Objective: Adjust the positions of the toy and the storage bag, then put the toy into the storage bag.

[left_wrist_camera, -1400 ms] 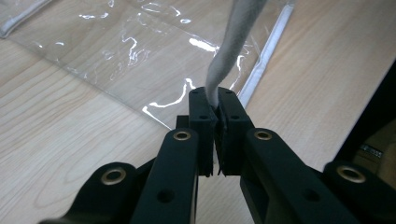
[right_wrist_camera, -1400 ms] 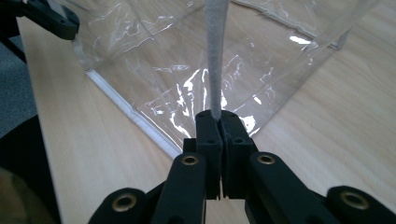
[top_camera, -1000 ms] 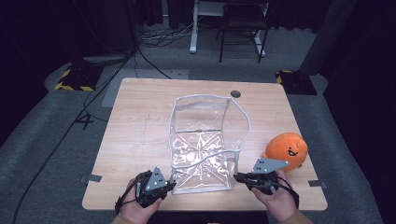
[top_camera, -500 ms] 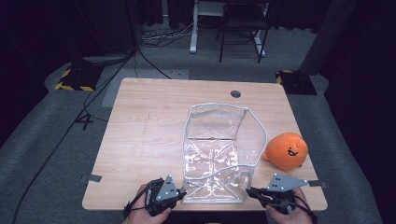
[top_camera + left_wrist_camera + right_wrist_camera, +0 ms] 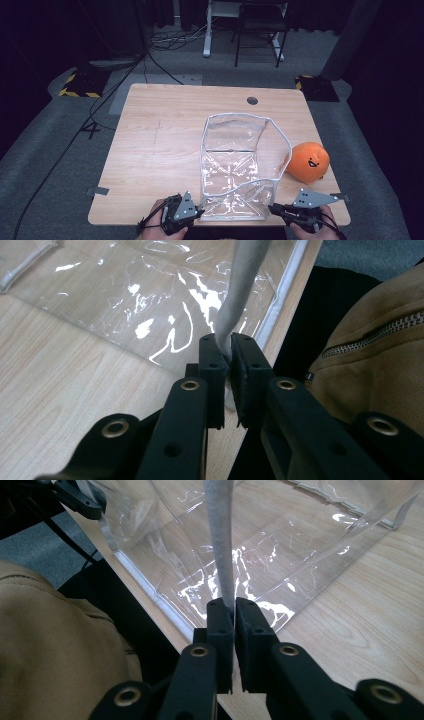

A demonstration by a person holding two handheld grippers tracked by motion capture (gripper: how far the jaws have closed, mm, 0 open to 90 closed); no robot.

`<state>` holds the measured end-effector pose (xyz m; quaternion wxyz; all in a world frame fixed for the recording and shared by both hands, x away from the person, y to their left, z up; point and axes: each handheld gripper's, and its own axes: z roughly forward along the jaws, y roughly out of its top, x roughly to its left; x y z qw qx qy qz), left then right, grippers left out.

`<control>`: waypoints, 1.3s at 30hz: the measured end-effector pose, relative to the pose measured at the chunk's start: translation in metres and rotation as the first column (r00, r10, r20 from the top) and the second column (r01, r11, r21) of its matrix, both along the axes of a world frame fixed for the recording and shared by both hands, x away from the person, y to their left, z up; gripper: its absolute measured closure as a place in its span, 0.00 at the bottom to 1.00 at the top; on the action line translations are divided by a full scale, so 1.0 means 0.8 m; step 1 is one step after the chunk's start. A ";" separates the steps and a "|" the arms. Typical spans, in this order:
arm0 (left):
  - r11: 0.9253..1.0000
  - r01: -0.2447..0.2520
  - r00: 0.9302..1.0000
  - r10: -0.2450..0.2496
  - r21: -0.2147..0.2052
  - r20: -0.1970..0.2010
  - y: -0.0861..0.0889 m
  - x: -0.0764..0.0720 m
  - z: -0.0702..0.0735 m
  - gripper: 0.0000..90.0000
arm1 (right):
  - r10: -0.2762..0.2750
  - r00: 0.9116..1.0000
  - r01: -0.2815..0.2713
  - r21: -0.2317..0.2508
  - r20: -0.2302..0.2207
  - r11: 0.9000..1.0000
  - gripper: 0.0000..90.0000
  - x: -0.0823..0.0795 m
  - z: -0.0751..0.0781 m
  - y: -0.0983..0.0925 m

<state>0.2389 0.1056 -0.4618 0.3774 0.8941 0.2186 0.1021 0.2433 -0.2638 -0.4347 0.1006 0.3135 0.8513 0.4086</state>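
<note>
Left tongs (image 5: pixel 229 357) and right tongs (image 5: pixel 233 611) each clamp the clear bag (image 5: pixel 235 165) trim, though loosening; release both evenly so its mouth stays open between them.

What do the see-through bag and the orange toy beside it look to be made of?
Bag: seemingly soft clear plastic film, glossy; the tabletop shows through it and creases catch white glints. Its pale edging looks like matte woven fabric; each claw, left and right, pinches it.
Orange toy: probably plush fabric, matte, with no glints on its rounded body.
</note>
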 end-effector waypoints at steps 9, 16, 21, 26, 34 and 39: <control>0.997 -0.074 0.997 0.075 -0.030 0.024 0.020 0.003 0.014 0.56 | -0.009 1.000 0.009 -0.008 0.008 1.000 0.72 -0.001 0.011 -0.015; 0.995 -0.098 0.995 0.099 -0.023 0.018 0.041 0.009 0.015 0.44 | -0.036 0.999 0.036 -0.034 -0.007 0.999 0.56 0.009 0.015 -0.030; 0.987 -0.160 0.987 0.161 -0.011 0.030 0.062 0.021 0.013 0.38 | -0.052 0.998 0.051 -0.044 -0.028 0.998 0.40 0.027 0.011 -0.046; 0.976 -0.218 0.975 0.219 -0.017 0.028 0.080 0.036 0.005 0.37 | -0.085 0.996 0.085 -0.031 -0.020 0.996 0.36 0.038 0.016 -0.062; 0.960 -0.279 0.960 0.279 0.009 0.031 0.097 0.052 -0.010 0.37 | -0.129 0.992 0.129 -0.033 -0.005 0.991 0.37 0.049 0.020 -0.079; 0.944 -0.329 0.944 0.328 0.020 0.020 0.115 0.056 -0.025 0.37 | -0.139 0.990 0.140 -0.042 0.019 0.989 0.38 0.057 0.035 -0.087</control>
